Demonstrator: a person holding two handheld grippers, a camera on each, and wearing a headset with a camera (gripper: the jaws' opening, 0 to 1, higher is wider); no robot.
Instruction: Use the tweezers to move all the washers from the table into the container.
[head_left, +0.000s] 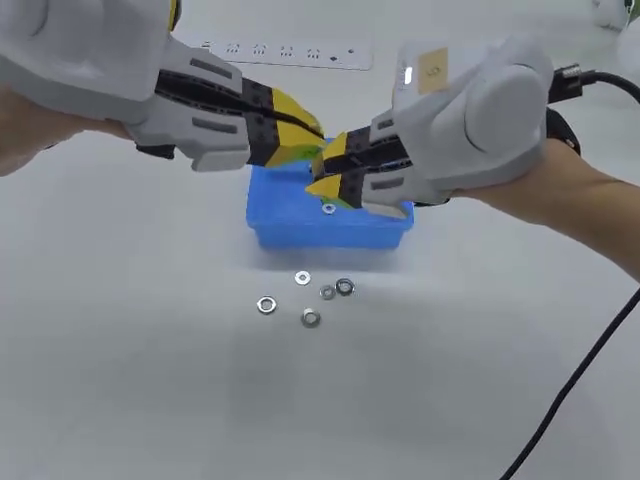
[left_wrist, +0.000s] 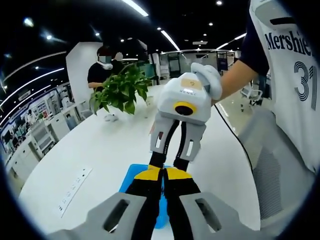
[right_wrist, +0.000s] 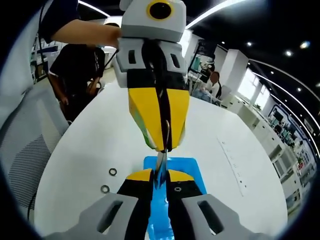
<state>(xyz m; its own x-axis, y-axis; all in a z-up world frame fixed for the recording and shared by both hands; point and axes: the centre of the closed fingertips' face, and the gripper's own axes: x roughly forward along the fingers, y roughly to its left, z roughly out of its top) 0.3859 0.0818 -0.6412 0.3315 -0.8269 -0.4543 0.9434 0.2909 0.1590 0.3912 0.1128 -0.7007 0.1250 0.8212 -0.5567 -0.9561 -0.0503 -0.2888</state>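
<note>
Left gripper (head_left: 308, 143) and right gripper (head_left: 330, 182) meet above the blue container (head_left: 300, 228), both clamped on the tweezers (right_wrist: 161, 167); tweezer tip state cannot be determined. 5 washers (head_left: 310, 318) lie on the table (head_left: 150, 390).

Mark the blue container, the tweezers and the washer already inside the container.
blue container (head_left: 300, 238), head view, front wall.
tweezers (right_wrist: 160, 169), right gripper view, bare metal shaft.
washer inside container (head_left: 328, 208), head view, its ring.

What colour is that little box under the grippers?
Bright blue; the container shows best in the head view.
</note>
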